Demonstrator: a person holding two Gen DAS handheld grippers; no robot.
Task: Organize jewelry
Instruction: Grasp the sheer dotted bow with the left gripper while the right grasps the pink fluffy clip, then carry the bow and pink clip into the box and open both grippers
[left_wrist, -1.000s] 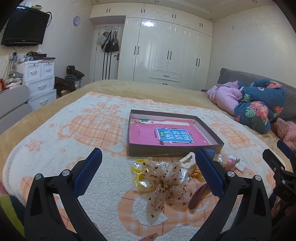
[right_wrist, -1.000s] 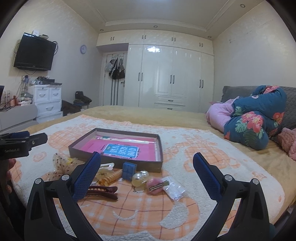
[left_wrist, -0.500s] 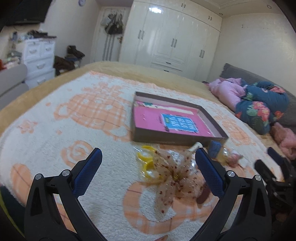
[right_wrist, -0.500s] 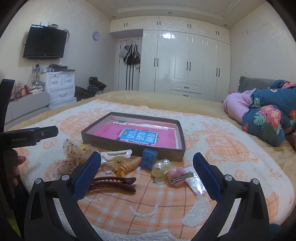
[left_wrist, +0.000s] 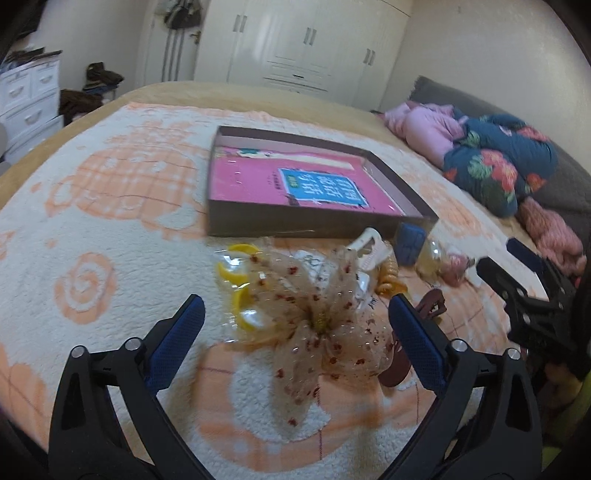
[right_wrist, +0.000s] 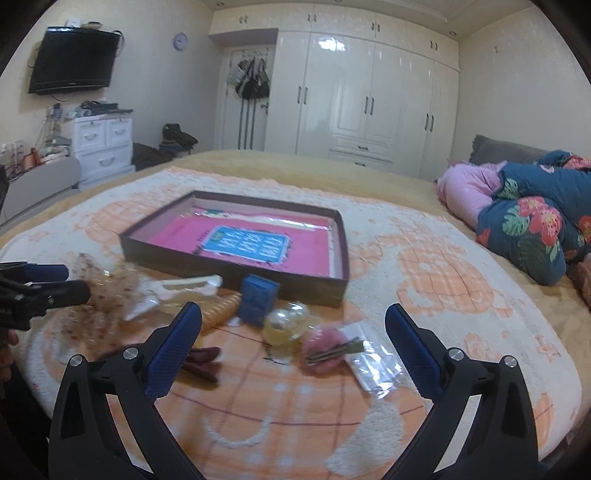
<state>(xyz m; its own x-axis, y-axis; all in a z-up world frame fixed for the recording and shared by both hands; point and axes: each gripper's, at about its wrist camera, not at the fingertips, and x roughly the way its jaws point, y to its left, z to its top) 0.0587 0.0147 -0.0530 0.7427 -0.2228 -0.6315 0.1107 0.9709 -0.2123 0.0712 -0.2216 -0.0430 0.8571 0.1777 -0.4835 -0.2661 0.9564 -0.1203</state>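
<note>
A shallow brown box (left_wrist: 258, 221) with a pink sheet inside lies on the bed blanket; it also shows in the right wrist view (right_wrist: 229, 275). In front of it lies a heap of hair accessories: a sheer beige bow with red dots (left_wrist: 321, 317), yellow clips (left_wrist: 236, 275), a white claw clip (left_wrist: 371, 251), a blue cube (right_wrist: 256, 299), a clear yellowish ball (right_wrist: 284, 323), a pink pom clip (right_wrist: 325, 350), a dark red clip (right_wrist: 199, 360). My left gripper (left_wrist: 295, 339) is open, its jaws either side of the bow. My right gripper (right_wrist: 293, 347) is open and empty above the ball and pom clip.
A clear plastic bag (right_wrist: 376, 365) lies right of the pom clip. Folded floral and pink bedding (right_wrist: 528, 218) lies at the right. White wardrobes (right_wrist: 369, 99) and a drawer unit (right_wrist: 103, 144) stand behind the bed.
Both grippers have moved forward and down toward the accessory heap. The left one now straddles the bow. Both stay open.
</note>
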